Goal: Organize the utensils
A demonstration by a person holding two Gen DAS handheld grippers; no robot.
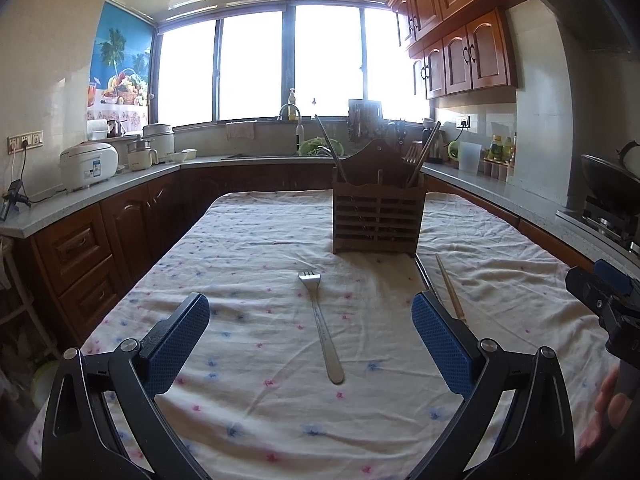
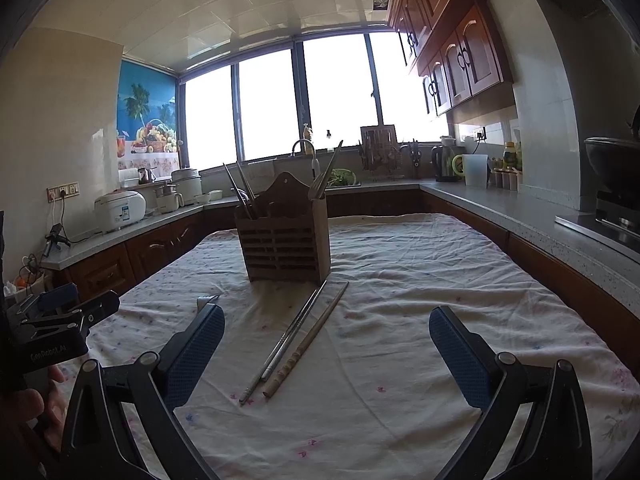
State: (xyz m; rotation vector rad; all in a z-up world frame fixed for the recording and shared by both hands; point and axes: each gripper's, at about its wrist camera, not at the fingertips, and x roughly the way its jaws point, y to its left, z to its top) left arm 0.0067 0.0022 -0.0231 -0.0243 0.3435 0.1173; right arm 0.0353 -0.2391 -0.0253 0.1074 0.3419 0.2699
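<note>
Left tool (image 1: 310,334): fingers spread wide, holding nothing, hovering low over the desk (image 1: 256,240), which is covered by a flowered cloth.
Right tool (image 2: 327,344): also spread wide and empty, at about the same height beside the left one.
Fork (image 1: 322,328): lies flat on the cloth, centred between the left tool's fingers, tines pointing away toward the holder, handle end toward the tool.
Fork axis: runs nearly along the left tool's line of sight, so the fingers sit either side of the handle.
Chopsticks (image 2: 294,340): a few loose sticks, thin metal ones and a thicker wooden one, lie close together on the cloth just left of centre between the right tool's fingers, slanting away to the right toward the holder's base.
Holder (image 1: 378,210): wooden slatted box standing upright beyond both sets of utensils, already with some utensils in its compartments.
Nearer hand: left for the fork, right for the chopsticks.
Next move, as a judgement: lower the left tool straight down onto the fork handle and close across it.
</note>
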